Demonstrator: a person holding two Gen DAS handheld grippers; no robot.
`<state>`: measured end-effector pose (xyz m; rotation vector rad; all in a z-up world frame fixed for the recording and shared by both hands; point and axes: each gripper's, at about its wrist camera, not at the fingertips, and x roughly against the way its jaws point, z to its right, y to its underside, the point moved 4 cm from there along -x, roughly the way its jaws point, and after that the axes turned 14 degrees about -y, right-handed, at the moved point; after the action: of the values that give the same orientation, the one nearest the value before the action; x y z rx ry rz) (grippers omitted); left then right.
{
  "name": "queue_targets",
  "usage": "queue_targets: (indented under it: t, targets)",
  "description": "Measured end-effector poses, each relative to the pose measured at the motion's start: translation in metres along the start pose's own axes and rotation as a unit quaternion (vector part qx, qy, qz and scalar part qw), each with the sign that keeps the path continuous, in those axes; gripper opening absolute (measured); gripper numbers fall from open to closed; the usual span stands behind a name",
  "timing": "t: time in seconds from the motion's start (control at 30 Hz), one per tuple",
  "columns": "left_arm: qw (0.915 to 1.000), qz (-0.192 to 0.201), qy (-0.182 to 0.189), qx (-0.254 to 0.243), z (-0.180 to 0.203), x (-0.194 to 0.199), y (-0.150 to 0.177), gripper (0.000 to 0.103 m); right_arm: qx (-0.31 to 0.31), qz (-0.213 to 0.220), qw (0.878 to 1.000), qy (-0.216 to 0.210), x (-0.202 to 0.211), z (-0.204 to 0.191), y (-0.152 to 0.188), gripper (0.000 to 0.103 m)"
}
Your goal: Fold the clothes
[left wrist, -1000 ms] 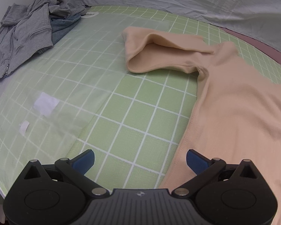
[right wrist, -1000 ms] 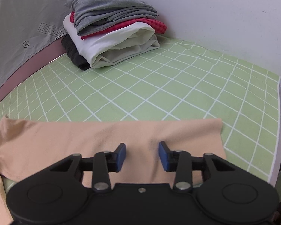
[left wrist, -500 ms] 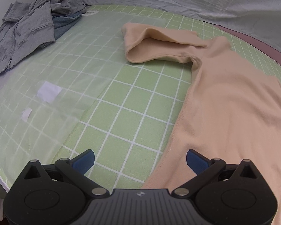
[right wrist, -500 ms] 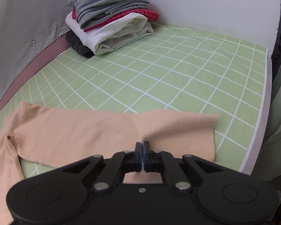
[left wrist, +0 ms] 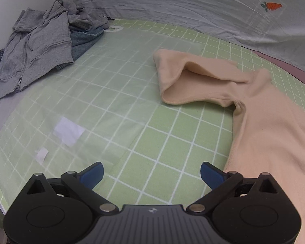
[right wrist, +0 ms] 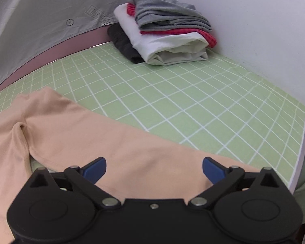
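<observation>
A peach long-sleeved top (left wrist: 274, 134) lies spread on the green grid mat (left wrist: 132, 93). Its left sleeve (left wrist: 189, 83) is folded back on itself. My left gripper (left wrist: 151, 172) is open and empty above the mat, beside the top's left edge. In the right wrist view the top's other sleeve (right wrist: 116, 142) lies flat across the mat (right wrist: 193, 101). My right gripper (right wrist: 154, 169) is open just above that sleeve and holds nothing.
A loose heap of grey and blue clothes (left wrist: 40, 44) lies at the mat's far left. A stack of folded clothes (right wrist: 164, 36) stands at the far corner by the white wall. A grey sheet (left wrist: 193, 10) hangs behind. The mat's right edge (right wrist: 301, 148) is close.
My right gripper shut on the sleeve half a second ago and has now opened wide, leaving the sleeve flat. My left gripper stayed open and shifted slightly over the mat.
</observation>
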<state>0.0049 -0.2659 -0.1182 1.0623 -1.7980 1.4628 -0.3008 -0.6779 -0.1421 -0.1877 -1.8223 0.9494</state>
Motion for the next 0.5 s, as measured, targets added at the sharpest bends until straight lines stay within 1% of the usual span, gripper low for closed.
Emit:
queue_targets:
  t: [0.07, 0.13, 0.2, 0.3, 0.37, 0.47, 0.5]
  targets:
    - [1.0, 0.007, 0.006, 0.001, 0.003, -0.006, -0.015, 0.09, 0.002, -0.001, 1.0, -0.018, -0.009, -0.018, -0.006, 0.103]
    - [0.9996, 0.022, 0.014, -0.008, 0.01, -0.012, -0.032, 0.084, 0.004, -0.004, 0.999, -0.035, -0.021, -0.035, -0.011, 0.103]
    - [0.9988, 0.039, 0.018, -0.024, 0.02, -0.019, -0.05, 0.083, 0.009, -0.003, 0.999, -0.04, -0.034, -0.052, -0.018, 0.103]
    - [0.997, 0.053, 0.025, -0.05, 0.037, -0.033, -0.075, 0.078, 0.006, -0.005, 0.999, -0.041, -0.057, -0.071, -0.03, 0.103]
    - [0.9953, 0.059, 0.028, -0.071, 0.049, -0.043, -0.088, 0.078, 0.011, -0.014, 0.999, -0.034, -0.069, -0.08, -0.035, 0.103]
    - [0.9909, 0.07, 0.032, -0.111, 0.064, -0.057, -0.1, 0.077, 0.029, -0.026, 0.999, -0.021, -0.082, -0.092, -0.04, 0.103]
    - [0.9899, 0.069, 0.033, -0.119, 0.068, -0.062, -0.102, 0.074, 0.037, -0.029, 0.999, -0.018, -0.084, -0.095, -0.04, 0.103]
